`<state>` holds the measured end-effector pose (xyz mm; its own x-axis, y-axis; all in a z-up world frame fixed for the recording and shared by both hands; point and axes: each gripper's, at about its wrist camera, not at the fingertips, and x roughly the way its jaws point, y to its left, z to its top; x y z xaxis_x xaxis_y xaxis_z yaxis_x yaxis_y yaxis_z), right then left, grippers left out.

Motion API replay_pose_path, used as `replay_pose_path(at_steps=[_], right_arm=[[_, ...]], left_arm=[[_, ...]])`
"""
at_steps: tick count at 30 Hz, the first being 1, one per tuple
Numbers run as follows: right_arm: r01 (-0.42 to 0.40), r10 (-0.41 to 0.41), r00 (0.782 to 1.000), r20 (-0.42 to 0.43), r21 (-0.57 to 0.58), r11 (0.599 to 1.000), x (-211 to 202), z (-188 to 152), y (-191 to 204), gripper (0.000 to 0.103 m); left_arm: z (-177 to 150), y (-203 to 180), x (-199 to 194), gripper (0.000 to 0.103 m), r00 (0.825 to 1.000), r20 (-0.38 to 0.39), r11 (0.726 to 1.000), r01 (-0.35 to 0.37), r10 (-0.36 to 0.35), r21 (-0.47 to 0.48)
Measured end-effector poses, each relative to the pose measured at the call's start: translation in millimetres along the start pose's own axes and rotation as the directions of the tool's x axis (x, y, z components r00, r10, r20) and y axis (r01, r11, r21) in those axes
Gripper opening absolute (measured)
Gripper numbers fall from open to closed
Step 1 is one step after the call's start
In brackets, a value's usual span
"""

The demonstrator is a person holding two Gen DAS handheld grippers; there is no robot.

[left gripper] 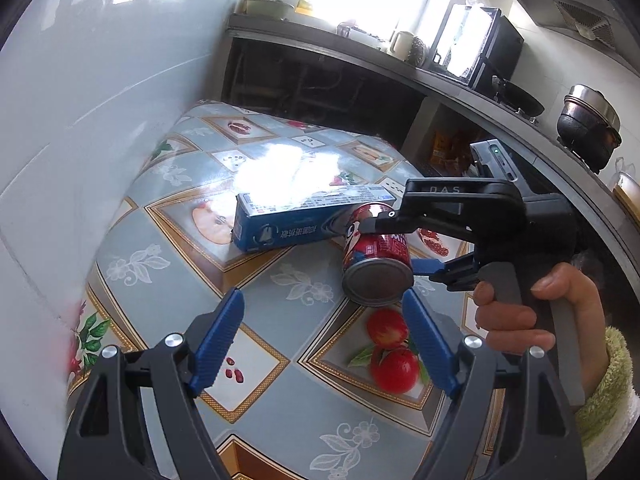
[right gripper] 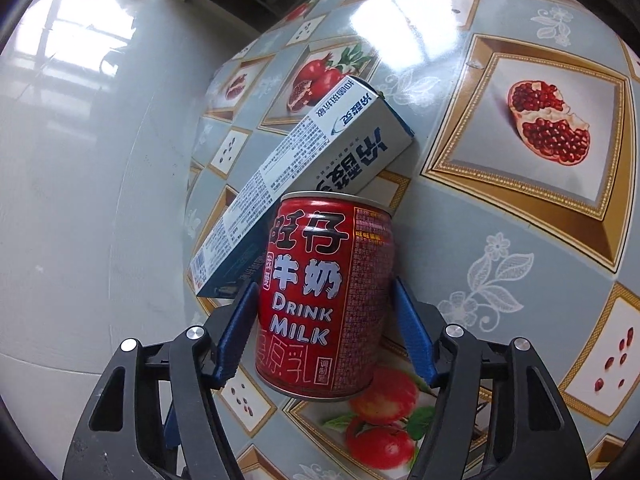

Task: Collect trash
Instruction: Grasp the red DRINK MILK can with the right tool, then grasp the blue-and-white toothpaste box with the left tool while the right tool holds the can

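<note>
A red milk can (right gripper: 326,296) sits between the blue pads of my right gripper (right gripper: 324,308), which is shut on it and holds it just above the table. In the left wrist view the can (left gripper: 376,258) hangs with its metal bottom toward me, gripped by the right gripper (left gripper: 394,246). A blue and white toothpaste box (left gripper: 304,218) lies flat on the table behind the can; it also shows in the right wrist view (right gripper: 304,168). My left gripper (left gripper: 324,312) is open and empty, low over the table in front of the can.
The table has a glossy fruit-patterned cloth (left gripper: 180,264) and stands against a white tiled wall (left gripper: 80,120). A dark counter (left gripper: 440,76) with a mug, a microwave and pots runs behind and to the right.
</note>
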<state>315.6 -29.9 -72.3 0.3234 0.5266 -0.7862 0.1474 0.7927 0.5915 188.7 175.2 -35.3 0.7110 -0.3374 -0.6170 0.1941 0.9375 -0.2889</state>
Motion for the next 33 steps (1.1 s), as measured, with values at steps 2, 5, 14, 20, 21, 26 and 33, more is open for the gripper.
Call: replay_pose_path(at_steps=[2, 5, 14, 20, 21, 26, 33], right_arm=[[0.001, -0.001, 1.0, -0.014, -0.02, 1.0, 0.1, 0.1, 0.0, 0.063], [0.009, -0.01, 1.0, -0.03, -0.048, 0.999, -7.3, -6.1, -5.8, 0.063], [0.049, -0.055, 0.998, -0.043, -0.134, 0.99, -64.8, -39.0, -53.9, 0.063], [0.055, -0.06, 0.998, -0.024, -0.159, 0.986, -89.4, -60.6, -76.7, 0.063], [0.06, -0.064, 0.998, -0.017, -0.162, 0.985, -90.7, -61.6, -78.3, 0.063], [0.033, -0.034, 0.999, -0.005, -0.151, 0.988, -95.5, -63.5, -87.8, 0.063], [-0.004, 0.004, 1.0, 0.002, -0.16, 0.987, -101.6, -65.5, -95.1, 0.063]], left_arm=[[1.3, 1.5, -0.2, 0.079, 1.0, 0.0, 1.0, 0.001, -0.001, -0.008], [5.4, 1.6, 0.3, 0.08, 1.0, 0.008, 1.0, 0.002, -0.002, 0.0], [40.1, -6.1, 42.5, 0.083, 0.999, -0.01, 0.996, 0.033, -0.032, 0.081], [77.5, -27.3, 98.8, 0.083, 0.995, -0.069, 0.95, -0.045, 0.07, 0.309], [81.7, -29.9, 105.3, 0.083, 0.994, -0.077, 0.94, -0.042, 0.073, 0.34], [93.6, -40.8, 152.1, 0.083, 0.966, -0.202, 0.88, -0.045, 0.158, 0.473], [87.1, -52.8, 169.0, 0.066, 0.929, -0.288, 0.848, -0.049, 0.232, 0.528]])
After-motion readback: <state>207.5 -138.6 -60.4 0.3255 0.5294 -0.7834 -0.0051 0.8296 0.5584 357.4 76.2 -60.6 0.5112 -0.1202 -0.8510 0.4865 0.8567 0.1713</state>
